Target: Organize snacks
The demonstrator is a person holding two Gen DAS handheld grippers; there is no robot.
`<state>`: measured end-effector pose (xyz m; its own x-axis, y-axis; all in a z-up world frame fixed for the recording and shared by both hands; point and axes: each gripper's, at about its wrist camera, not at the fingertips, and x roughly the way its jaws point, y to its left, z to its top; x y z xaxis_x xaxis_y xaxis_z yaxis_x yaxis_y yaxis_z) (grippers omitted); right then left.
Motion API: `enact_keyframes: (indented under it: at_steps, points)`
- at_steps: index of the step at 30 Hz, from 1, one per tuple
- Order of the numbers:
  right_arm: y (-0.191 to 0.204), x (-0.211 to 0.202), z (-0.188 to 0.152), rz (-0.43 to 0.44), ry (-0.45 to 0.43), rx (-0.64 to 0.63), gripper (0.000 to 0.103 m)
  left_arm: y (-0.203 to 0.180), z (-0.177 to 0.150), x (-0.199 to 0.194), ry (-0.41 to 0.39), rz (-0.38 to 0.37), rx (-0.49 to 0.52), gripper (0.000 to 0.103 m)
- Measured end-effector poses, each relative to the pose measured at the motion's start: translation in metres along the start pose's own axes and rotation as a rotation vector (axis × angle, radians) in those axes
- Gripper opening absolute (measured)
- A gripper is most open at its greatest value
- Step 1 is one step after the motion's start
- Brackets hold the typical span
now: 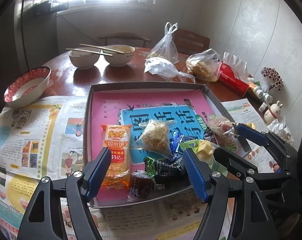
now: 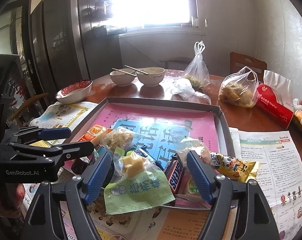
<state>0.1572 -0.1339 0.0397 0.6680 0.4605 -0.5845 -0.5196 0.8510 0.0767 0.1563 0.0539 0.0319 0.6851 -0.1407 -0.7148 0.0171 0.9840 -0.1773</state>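
A shallow grey tray [image 1: 147, 85] lined with a pink and blue sheet holds a pile of snacks at its near end. My left gripper [image 1: 147, 173] hovers open over an orange rice-cracker pack [image 1: 116, 154], dark green packets [image 1: 164, 168] and a dark jelly [image 1: 140, 186]; its pads touch none of them. In the right wrist view my right gripper [image 2: 149, 175] stands open around a green pack [image 2: 139, 188] with a yellow piece and a Snickers bar [image 2: 175, 178], both lying loose on the tray's [image 2: 160, 101] front edge. A yellow pack [image 2: 234, 166] lies to the right.
Newspaper [image 1: 31, 132] covers the near side of the round brown table. Behind the tray stand two bowls with chopsticks [image 1: 103, 57], a red-patterned bowl [image 1: 27, 88], several plastic bags [image 1: 204, 67], a red packet [image 1: 232, 79] and small bottles [image 1: 264, 97]. Chairs and a wall lie beyond.
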Motion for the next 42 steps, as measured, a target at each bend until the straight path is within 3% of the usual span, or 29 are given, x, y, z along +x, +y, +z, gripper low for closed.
enact_keyframes:
  at_steps: [17, 34, 42]
  points:
    - [0.006, -0.046, 0.001, -0.038, -0.099, -0.006, 0.089, -0.009, -0.012, -0.038, -0.065, 0.032, -0.003, 0.076]
    - [-0.010, -0.074, -0.056, -0.081, 0.026, 0.103, 0.095, -0.026, -0.079, -0.052, 0.025, -0.002, -0.024, 0.076]
    - [-0.017, -0.084, -0.069, -0.102, 0.031, 0.149, 0.096, -0.032, -0.097, -0.054, 0.048, 0.017, -0.018, 0.076]
